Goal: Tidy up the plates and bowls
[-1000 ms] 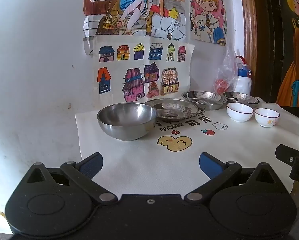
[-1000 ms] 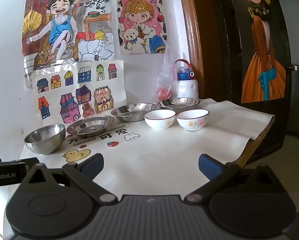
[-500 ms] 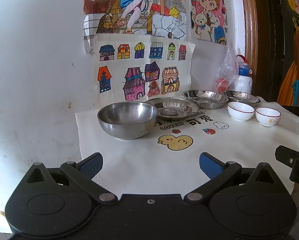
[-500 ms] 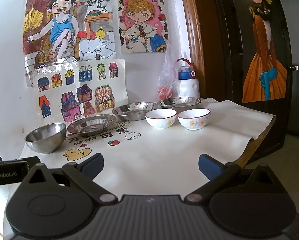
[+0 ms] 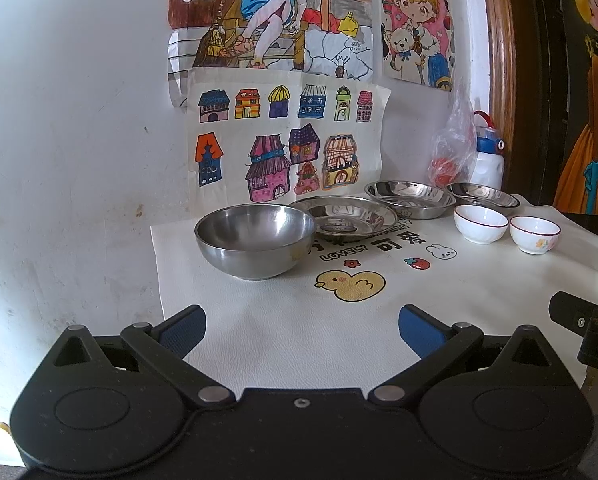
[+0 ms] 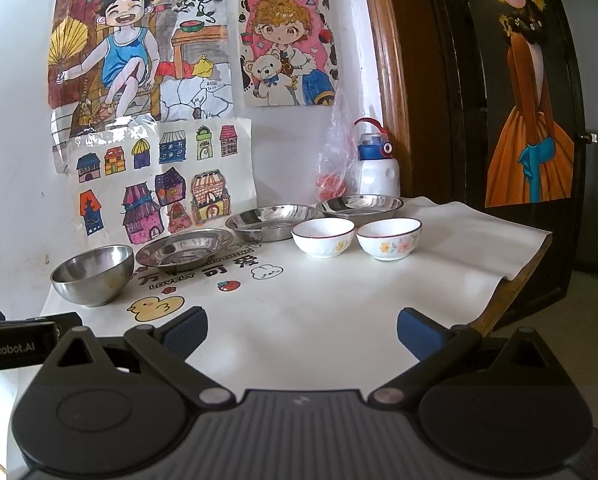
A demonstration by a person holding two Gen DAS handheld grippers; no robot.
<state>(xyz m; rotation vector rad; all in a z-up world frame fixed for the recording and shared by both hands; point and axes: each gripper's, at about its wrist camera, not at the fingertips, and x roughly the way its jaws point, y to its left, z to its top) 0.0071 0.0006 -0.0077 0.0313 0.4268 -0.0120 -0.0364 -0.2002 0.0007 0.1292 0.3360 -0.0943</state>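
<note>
A deep steel bowl stands at the table's left end. Behind and to its right, three shallow steel plates line the wall: the nearest plate, the middle plate and the far plate. Two white ceramic bowls sit side by side in front of the plates. My left gripper hovers open above the near table edge, short of the steel bowl. Equally open and empty, my right gripper hangs over the front edge.
A white cloth with a duck print covers the table. A white and blue water bottle and a plastic bag stand in the back corner. Drawings hang on the wall; a dark door is on the right.
Both views have crept slightly forward toward the dishes. Both grippers stay open and nothing on the table has moved.
</note>
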